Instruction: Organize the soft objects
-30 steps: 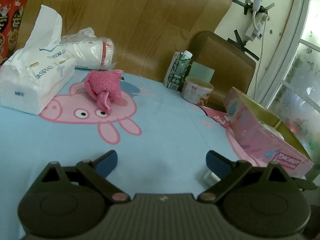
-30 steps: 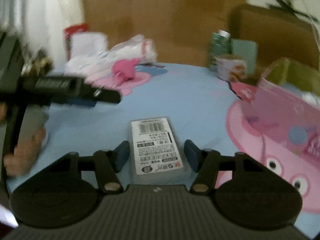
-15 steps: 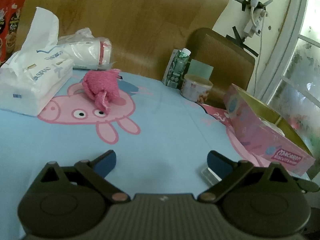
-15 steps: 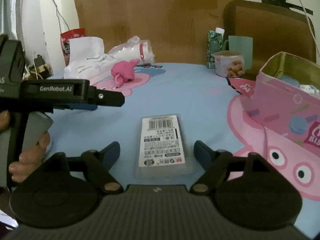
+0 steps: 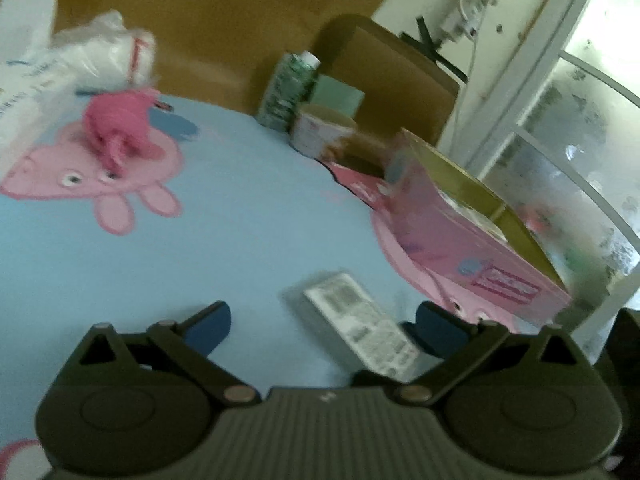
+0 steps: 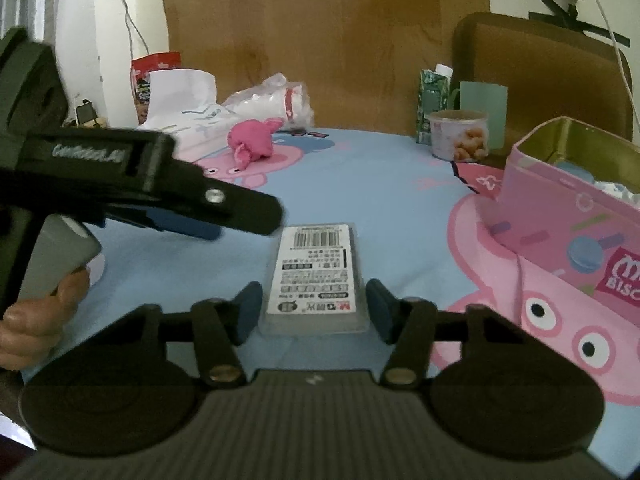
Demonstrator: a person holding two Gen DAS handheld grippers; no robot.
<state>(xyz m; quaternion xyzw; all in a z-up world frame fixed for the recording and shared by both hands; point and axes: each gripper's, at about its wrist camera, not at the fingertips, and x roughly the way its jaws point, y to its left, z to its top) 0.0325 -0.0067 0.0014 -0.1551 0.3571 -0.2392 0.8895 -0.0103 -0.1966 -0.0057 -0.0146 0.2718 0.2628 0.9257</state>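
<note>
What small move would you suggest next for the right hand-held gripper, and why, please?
Probably finish closing on the flat labelled pack. The right hand-held gripper straddles the pack's near end, its jaws closing, with slight gaps still showing beside both pads. Once gripped, the pack could go to the open pink tin.

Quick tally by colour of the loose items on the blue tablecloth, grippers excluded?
Pink: 2 - fuzzy pink soft toy, open pink biscuit tin
White: 3 - tissue pack, bagged roll, flat labelled packet
Green: 1 - drink carton
Pale printed: 1 - snack tub
Total: 7
</note>
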